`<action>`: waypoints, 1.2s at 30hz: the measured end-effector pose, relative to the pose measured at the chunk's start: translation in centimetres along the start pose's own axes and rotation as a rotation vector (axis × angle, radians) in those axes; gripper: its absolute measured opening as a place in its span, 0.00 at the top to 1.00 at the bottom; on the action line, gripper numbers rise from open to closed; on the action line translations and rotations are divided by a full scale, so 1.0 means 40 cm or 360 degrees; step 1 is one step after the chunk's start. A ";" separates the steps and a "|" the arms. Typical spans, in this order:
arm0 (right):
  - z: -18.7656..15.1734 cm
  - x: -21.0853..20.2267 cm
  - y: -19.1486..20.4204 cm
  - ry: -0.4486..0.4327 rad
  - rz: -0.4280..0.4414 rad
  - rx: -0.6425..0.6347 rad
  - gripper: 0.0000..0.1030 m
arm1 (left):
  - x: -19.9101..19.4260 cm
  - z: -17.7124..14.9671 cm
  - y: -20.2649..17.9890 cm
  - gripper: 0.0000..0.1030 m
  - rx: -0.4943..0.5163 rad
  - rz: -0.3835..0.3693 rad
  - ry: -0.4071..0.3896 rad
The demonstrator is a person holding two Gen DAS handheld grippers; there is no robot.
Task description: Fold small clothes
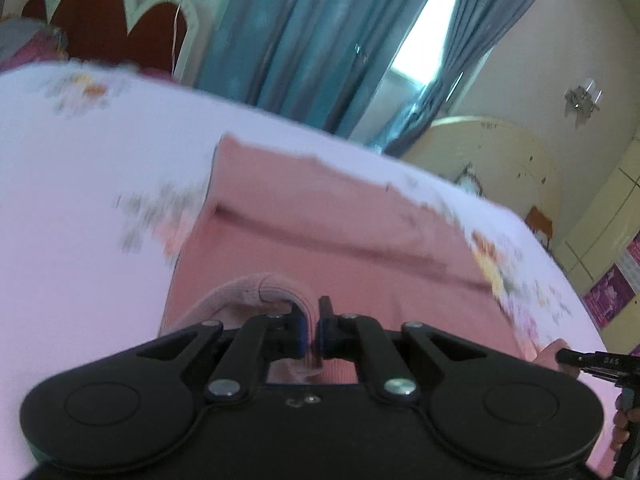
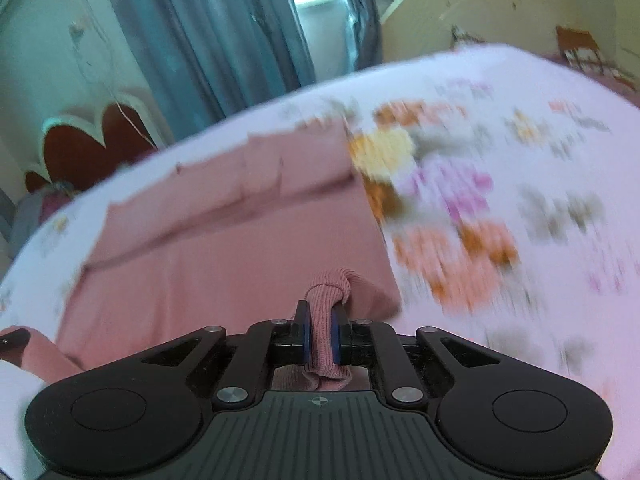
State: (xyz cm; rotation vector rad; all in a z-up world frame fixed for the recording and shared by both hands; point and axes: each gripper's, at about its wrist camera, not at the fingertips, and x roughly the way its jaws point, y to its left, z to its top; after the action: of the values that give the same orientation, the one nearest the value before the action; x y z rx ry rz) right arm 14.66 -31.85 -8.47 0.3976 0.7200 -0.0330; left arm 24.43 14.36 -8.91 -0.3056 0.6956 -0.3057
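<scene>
A pink ribbed garment (image 1: pixel 320 240) lies spread on a bed with a floral sheet (image 1: pixel 80 200). It has a fold line across its far part. My left gripper (image 1: pixel 311 320) is shut on a bunched edge of the garment at its near left side. My right gripper (image 2: pixel 322 330) is shut on a bunched ribbed edge of the same pink garment (image 2: pixel 224 240) at its near right corner. The tip of the right gripper shows at the right edge of the left wrist view (image 1: pixel 576 358). Both views are blurred.
The floral sheet (image 2: pixel 500 200) stretches to the right of the garment. Blue curtains (image 1: pixel 312 40) and a bright window hang behind the bed. A red scalloped headboard (image 1: pixel 104 28) stands at the far left. A round cream panel (image 1: pixel 492 160) leans against the wall.
</scene>
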 end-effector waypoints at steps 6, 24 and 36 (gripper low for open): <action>0.168 0.104 -0.008 -0.0112 0.0047 0.0025 0.91 | 0.102 0.124 -0.020 0.95 -0.0025 -0.0010 -0.0119; 0.490 0.624 -0.057 0.0034 0.0025 0.0257 0.91 | 0.523 0.355 0.046 0.95 -0.0091 0.0284 -0.0115; 0.524 0.698 -0.072 -0.0052 -0.0028 0.0096 0.30 | 0.549 0.388 0.102 0.29 0.0070 0.0380 -0.0102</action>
State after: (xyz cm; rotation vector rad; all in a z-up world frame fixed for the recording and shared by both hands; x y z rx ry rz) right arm 48.56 -39.22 -13.27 0.4476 0.6915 -0.0781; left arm 51.43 12.56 -11.81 -0.1875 0.6541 -0.0835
